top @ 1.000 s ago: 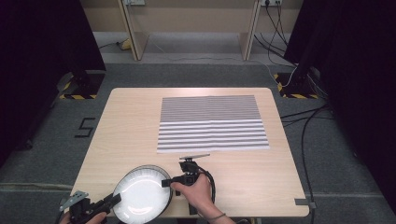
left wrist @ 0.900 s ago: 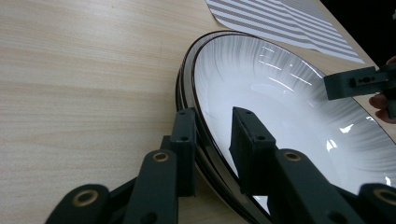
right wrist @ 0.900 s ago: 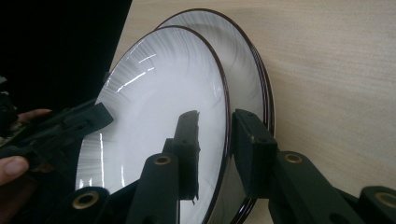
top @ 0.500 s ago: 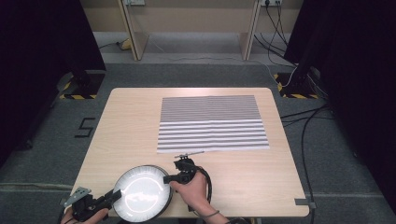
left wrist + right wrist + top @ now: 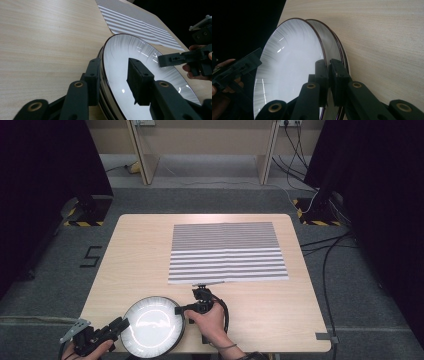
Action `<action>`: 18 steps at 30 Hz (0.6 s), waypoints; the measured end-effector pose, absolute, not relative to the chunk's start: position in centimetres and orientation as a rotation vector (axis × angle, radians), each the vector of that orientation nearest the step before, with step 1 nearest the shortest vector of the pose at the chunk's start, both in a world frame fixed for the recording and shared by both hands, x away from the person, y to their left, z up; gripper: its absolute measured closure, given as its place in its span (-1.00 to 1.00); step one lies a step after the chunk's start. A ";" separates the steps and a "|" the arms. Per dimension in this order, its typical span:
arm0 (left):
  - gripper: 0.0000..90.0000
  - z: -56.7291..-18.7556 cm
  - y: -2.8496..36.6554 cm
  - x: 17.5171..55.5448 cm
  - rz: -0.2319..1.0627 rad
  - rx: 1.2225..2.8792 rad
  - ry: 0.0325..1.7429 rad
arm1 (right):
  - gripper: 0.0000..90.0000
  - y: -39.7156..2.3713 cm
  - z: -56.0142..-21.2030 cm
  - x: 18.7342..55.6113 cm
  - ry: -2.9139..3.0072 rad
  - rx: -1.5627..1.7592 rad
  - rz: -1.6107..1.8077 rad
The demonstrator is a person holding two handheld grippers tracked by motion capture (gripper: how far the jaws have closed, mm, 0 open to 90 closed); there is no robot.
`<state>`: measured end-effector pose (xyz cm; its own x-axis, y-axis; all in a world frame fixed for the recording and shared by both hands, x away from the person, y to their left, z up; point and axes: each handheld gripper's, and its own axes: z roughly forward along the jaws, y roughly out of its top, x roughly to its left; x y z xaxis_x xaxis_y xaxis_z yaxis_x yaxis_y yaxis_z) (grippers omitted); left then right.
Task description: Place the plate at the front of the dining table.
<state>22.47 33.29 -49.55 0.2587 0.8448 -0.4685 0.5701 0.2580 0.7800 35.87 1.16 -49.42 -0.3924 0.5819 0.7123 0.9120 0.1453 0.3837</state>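
A stack of white plates with dark rims [image 5: 150, 325] sits at the table's near left edge. My right gripper [image 5: 179, 310] reaches the stack's right side. Its jaws have just been closing, and in the right gripper view they [image 5: 329, 72] are shut on the rim of the top plate [image 5: 287, 62], which stands slightly off the plate below. My left gripper [image 5: 120, 324] is at the stack's left side. Its jaws [image 5: 115, 80] have just been opening and straddle the plate [image 5: 125, 50] rim, the inner pad [image 5: 138, 80] standing off the surface.
A grey and white striped cloth [image 5: 227, 252] lies flat across the far right of the wooden table [image 5: 140, 250]. The table's near edge runs just below the plates. Cables [image 5: 325, 270] trail on the floor at the right.
My right gripper has shifted a little left to the plate's rim. The left hand and the stack have stayed where they were.
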 end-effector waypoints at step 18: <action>0.22 -48.6 33.8 22.1 0.329 1.301 1.402 | 0.88 -0.5 -48.4 36.5 -1.947 -1.451 -1.200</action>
<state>22.09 33.81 -48.55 0.2502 0.8174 -0.5189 0.5017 0.3489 0.7916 36.48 -0.46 -48.39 -0.3598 0.5487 0.7546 0.9207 0.0778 0.3825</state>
